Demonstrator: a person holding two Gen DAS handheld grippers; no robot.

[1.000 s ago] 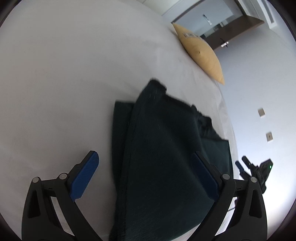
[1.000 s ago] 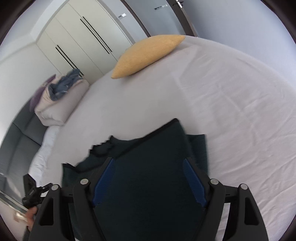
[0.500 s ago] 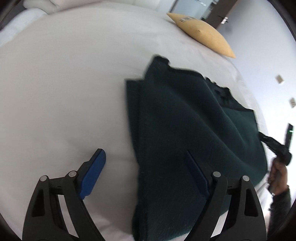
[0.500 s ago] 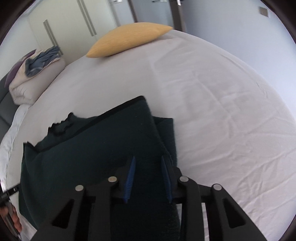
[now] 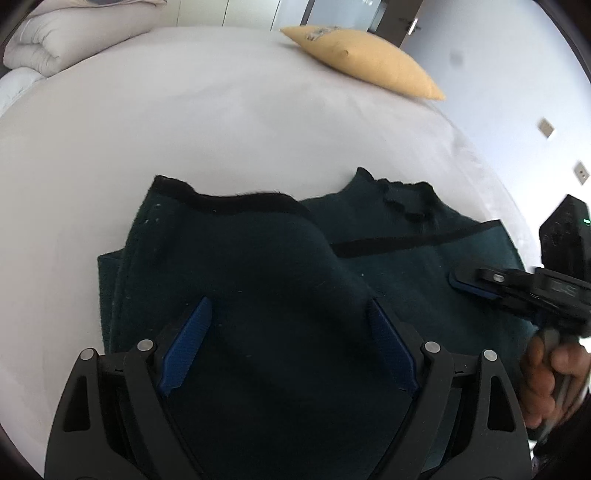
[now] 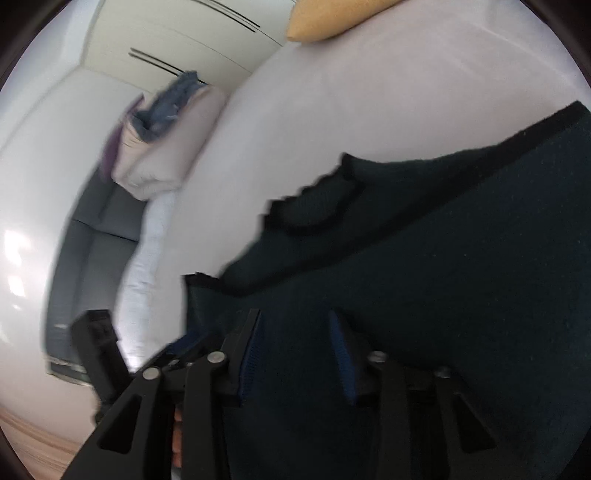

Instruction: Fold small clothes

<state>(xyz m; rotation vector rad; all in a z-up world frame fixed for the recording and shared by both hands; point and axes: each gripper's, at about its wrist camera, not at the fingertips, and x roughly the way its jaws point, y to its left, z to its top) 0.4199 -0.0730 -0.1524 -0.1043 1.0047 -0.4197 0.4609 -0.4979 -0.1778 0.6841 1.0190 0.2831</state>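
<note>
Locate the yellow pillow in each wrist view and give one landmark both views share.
Left wrist view: the yellow pillow lies at the top, right of centre, at the far end of the white bed.
Right wrist view: only a corner of the pillow shows, at the top edge, right of centre.
Shared landmark: the dark green garment fills the lower part of both views.

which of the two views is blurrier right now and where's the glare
Right wrist view: motion-smeared, the quilt pile and dark green garment edges streak; a bright glare patch sits at the left rim. Left wrist view: sharp, evenly lit, the yellow pillow crisp; fisheye bends the white bed.
</note>
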